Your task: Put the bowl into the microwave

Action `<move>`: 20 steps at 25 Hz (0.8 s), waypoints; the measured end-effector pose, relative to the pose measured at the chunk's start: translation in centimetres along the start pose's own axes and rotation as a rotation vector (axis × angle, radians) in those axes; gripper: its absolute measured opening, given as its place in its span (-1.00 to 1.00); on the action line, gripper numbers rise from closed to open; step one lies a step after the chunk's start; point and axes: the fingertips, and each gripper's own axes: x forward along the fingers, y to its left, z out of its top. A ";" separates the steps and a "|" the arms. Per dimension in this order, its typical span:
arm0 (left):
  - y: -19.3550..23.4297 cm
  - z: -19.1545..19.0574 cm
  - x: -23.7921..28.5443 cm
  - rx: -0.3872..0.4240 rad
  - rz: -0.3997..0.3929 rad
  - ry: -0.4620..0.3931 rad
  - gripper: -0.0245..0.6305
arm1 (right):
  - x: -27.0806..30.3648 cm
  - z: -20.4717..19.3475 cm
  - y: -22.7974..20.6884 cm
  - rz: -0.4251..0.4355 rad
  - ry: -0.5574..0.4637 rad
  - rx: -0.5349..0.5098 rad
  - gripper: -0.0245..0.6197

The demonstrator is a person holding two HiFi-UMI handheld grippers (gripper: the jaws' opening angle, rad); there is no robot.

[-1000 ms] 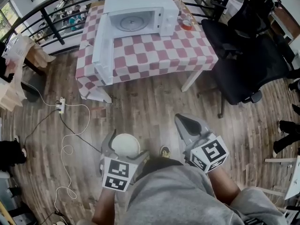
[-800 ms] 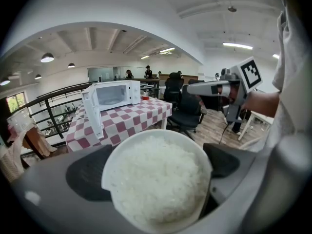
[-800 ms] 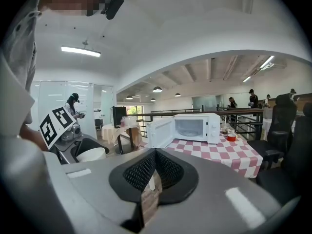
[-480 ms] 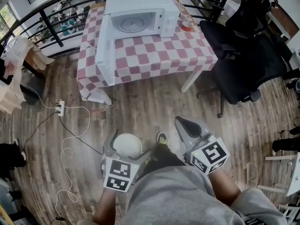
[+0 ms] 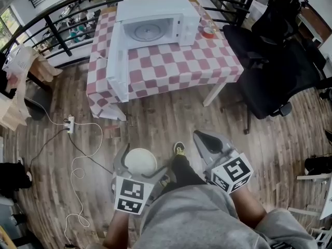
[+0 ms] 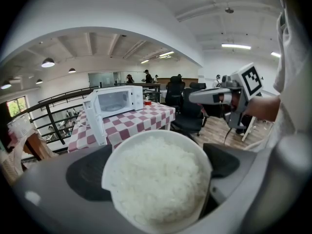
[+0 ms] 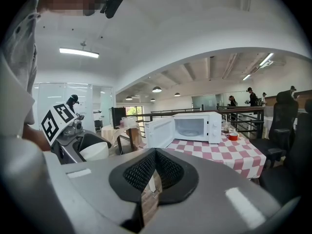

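Note:
A white bowl (image 5: 140, 161) heaped with white rice (image 6: 158, 179) is clamped in my left gripper (image 5: 139, 162), held low in front of the person above the wood floor. The white microwave (image 5: 156, 16) stands on the checked table (image 5: 176, 61) far ahead, its door (image 5: 117, 62) swung wide open to the left and its turntable bare. My right gripper (image 5: 206, 140) is shut and holds nothing, level with the left one. In the right gripper view the bowl (image 7: 94, 151) and the microwave (image 7: 187, 127) both show.
A red cup (image 5: 208, 31) sits on the table right of the microwave. Black office chairs (image 5: 270, 71) stand at the right. A power strip and white cable (image 5: 70, 123) lie on the floor at the left. A railing (image 5: 52, 25) runs behind the table.
The table and microwave have drifted slightly nearer and lower in the head view as the person steps forward. Both grippers keep their pose, and the bowl stays held.

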 end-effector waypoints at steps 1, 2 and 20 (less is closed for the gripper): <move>0.3 0.3 0.4 0.000 0.002 0.001 0.85 | 0.4 0.1 -0.4 0.003 0.001 0.002 -0.93; 0.6 0.6 0.8 -0.001 0.002 0.003 0.85 | 0.8 0.1 -0.8 0.006 0.001 0.004 -0.93; 7.4 8.6 11.5 0.016 0.013 0.033 0.85 | 10.4 2.7 -10.7 0.052 0.005 0.040 -0.93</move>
